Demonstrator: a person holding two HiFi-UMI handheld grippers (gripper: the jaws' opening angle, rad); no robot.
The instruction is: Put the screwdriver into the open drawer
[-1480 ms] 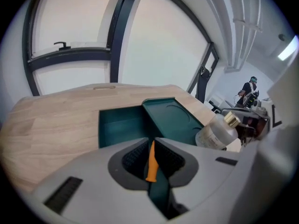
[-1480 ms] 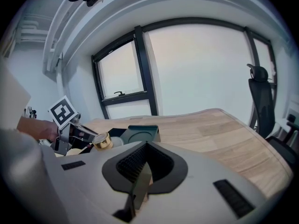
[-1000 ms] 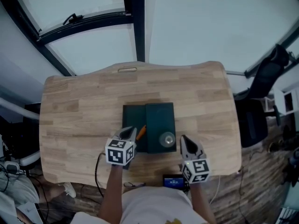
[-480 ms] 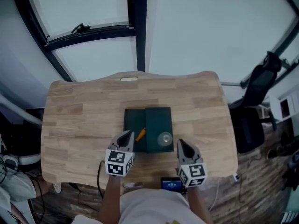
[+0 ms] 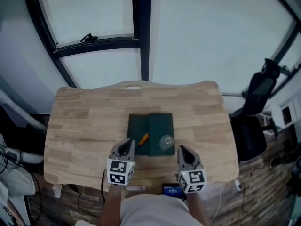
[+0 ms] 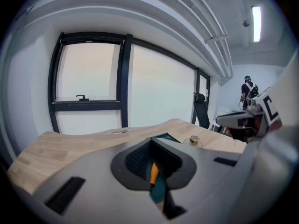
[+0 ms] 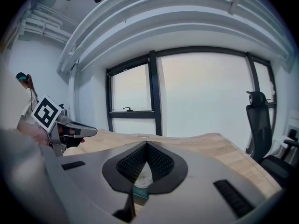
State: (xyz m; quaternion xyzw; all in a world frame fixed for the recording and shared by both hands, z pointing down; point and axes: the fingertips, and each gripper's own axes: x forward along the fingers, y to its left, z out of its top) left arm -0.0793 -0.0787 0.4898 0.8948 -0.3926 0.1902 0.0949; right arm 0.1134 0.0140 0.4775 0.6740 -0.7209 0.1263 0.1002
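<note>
Head view, looking steeply down on a pale wooden table (image 5: 84, 121) by large windows. At the middle of the frame sits a dark green flat box (image 5: 161, 125), split into a left half and a right half. The left half looks recessed and is probably the open drawer, though that is not certain from above.

The short orange-handled screwdriver (image 5: 143, 138) lies on that left half, near its lower edge. Its long axis runs diagonally, from lower left to upper right. A small clear round jar with a gold cap (image 5: 165, 141) stands just to its right, on the right half.

Your left gripper (image 5: 127, 146), at lower centre-left, has its jaws pressed together with nothing held. The screwdriver lies just above and to the right of its tip, close but apart. Its own view shows the orange handle only beyond the closed jaws.

Your right gripper (image 5: 183, 150), at lower centre-right, is likewise closed and empty. It is the farther of the two, with the jar between it and the screwdriver.
</note>
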